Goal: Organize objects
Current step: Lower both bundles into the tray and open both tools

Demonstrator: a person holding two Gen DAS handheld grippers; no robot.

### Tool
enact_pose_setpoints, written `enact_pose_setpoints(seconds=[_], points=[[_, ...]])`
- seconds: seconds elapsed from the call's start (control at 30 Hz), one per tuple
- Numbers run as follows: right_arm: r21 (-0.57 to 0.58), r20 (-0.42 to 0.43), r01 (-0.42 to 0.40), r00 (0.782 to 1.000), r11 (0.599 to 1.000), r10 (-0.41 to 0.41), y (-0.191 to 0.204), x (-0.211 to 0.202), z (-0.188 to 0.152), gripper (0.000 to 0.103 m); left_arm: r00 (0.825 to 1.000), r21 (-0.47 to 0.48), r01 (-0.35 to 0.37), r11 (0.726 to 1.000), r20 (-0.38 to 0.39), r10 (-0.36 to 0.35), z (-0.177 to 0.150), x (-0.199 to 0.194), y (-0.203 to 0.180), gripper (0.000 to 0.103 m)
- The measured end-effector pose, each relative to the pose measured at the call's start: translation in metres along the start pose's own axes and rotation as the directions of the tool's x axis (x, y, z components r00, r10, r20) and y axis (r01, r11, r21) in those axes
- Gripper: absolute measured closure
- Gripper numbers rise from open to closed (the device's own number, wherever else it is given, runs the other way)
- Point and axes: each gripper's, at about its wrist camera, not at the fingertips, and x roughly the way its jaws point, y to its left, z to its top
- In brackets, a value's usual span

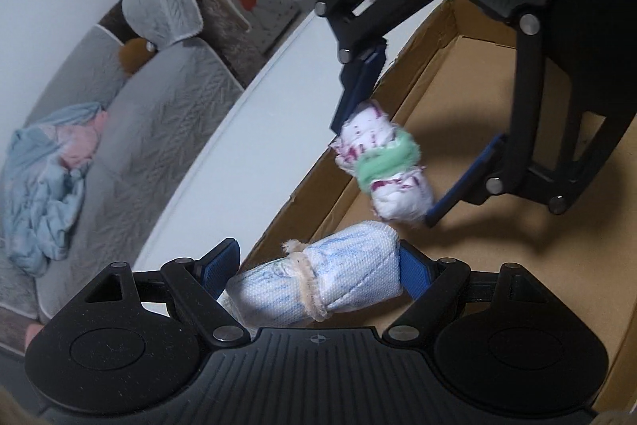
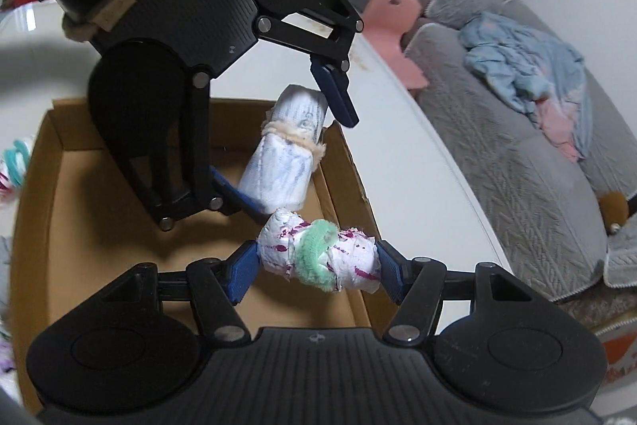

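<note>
My left gripper (image 1: 318, 269) is shut end to end on a blue-and-white rolled cloth (image 1: 330, 277) tied with a beige band. My right gripper (image 2: 317, 267) is shut on a white roll with purple specks (image 2: 318, 253), bound by a green band. Both rolls hang over an open cardboard box (image 1: 458, 130), close to its wall on the white table's side. In the left wrist view the right gripper (image 1: 398, 154) comes in from above with the speckled roll (image 1: 382, 162). In the right wrist view the left gripper (image 2: 284, 146) holds the blue roll (image 2: 282, 154) just beyond mine, over the box (image 2: 99, 206).
The box rests on a white table (image 1: 247, 130). Another green-banded roll (image 2: 14, 162) lies outside the box at the left. Beyond the table stands a grey sofa (image 2: 517, 178) with a blue and pink cloth heap (image 2: 529, 74) and a pink foam piece (image 2: 394, 10).
</note>
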Motion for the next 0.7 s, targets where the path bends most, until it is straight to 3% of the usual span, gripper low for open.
enact_pose_setpoints(seconds=[0.23, 0.53, 0.7], points=[[-0.045, -0.045, -0.082, 0.996, 0.996, 0.080, -0.006, 0.017, 0.000, 0.044, 0.999, 0.020, 0.021, 1.000, -0.038, -0.020, 0.000, 0.013, 0.002, 0.016], [-0.022, -0.048, -0.098, 0.994, 0.995, 0.097, -0.010, 0.021, 0.000, 0.042, 0.999, 0.014, 0.016, 1.000, -0.051, -0.015, 0.000, 0.008, -0.001, 0.012], [-0.007, -0.041, -0.099, 0.994, 0.995, 0.099, -0.008, 0.015, -0.005, 0.029, 0.997, -0.034, 0.022, 0.999, -0.066, -0.025, 0.000, -0.002, -0.001, 0.009]])
